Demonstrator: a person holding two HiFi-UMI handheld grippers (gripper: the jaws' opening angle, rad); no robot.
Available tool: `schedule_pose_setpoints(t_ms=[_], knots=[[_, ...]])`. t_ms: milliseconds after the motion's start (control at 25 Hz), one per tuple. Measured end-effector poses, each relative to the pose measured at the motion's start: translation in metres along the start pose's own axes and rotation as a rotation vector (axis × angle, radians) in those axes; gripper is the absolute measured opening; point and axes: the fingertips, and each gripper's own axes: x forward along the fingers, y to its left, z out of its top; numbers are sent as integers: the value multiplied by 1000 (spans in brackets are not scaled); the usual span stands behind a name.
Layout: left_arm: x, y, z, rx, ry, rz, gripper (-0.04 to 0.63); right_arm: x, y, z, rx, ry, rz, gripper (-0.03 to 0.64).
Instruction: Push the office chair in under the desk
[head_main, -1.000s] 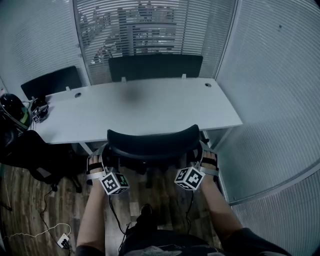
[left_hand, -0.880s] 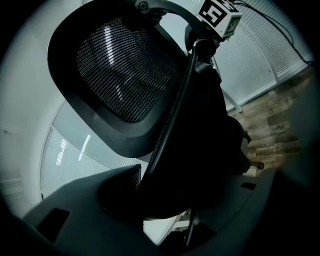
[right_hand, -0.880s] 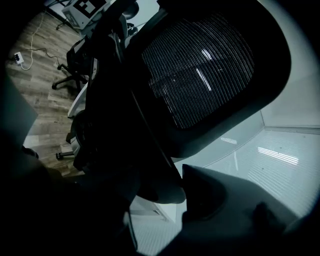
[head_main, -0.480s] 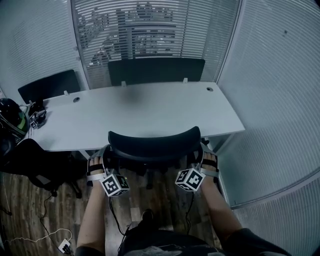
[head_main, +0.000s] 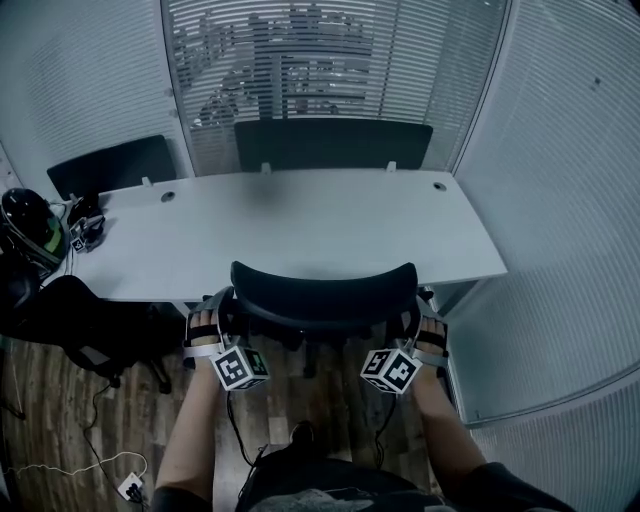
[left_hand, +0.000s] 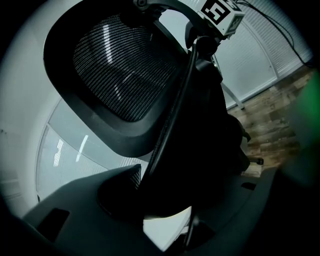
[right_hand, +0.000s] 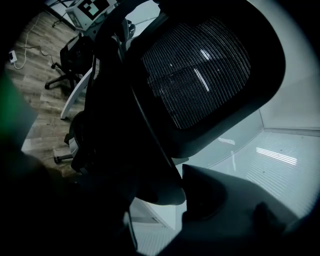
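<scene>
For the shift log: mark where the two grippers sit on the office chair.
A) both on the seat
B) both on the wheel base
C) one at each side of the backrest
C: the left gripper and right gripper flank the office chair at its backrest's two sides.
</scene>
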Motion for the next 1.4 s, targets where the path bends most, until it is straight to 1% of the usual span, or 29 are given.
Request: schedule_pose_setpoints(t_ms=[120, 240, 320, 480, 560, 640, 720, 800, 880, 960, 1040, 1120, 1240, 1320, 1400], knots=[[0, -2, 0, -7, 1, 12, 250, 2, 1, -1, -2, 4, -3, 262], [-1, 0, -3, -20, 24, 25, 250, 1, 1, 2, 7, -24, -12, 262], [-1, 0, -2, -38, 46, 14, 250, 0, 0, 2, 5, -41, -16, 262], [-7, 0, -4, -44, 81, 8, 252, -11, 2, -2, -2, -44, -17, 262], [-17, 1, -6, -73, 89, 18, 252, -23, 3, -8, 3, -46, -22, 262], [-31, 0, -7, -120, 90, 26, 251, -38, 3, -13, 30, -59, -19, 262], [-47, 0, -3, -146, 83, 33, 251, -53, 1, -16, 81, -76, -5, 262], [-65, 1, 6, -169, 55, 41, 250, -69, -1, -18, 156, -96, 13, 262], [-86, 0, 20, -214, 8, 37, 250, -87, -6, -19, 223, -128, 23, 261], [-109, -5, 34, -272, -31, 20, 243, -108, -12, -18, 242, -169, 16, 261], [-135, -10, 45, -330, -54, 20, 177, -131, -16, -19, 251, -199, 13, 256], [-163, -14, 54, -363, -68, 44, 119, -153, -18, -26, 288, -209, 16, 222], [-206, -26, 67, -390, -84, 60, 63, -187, -21, -41, 340, -213, 0, 86], [-232, -34, 72, -427, -84, 57, 37, -208, -18, -49, 364, -225, 6, 58], [-256, -40, 75, -477, -83, 53, 26, -227, -14, -56, 395, -235, 36, 42]])
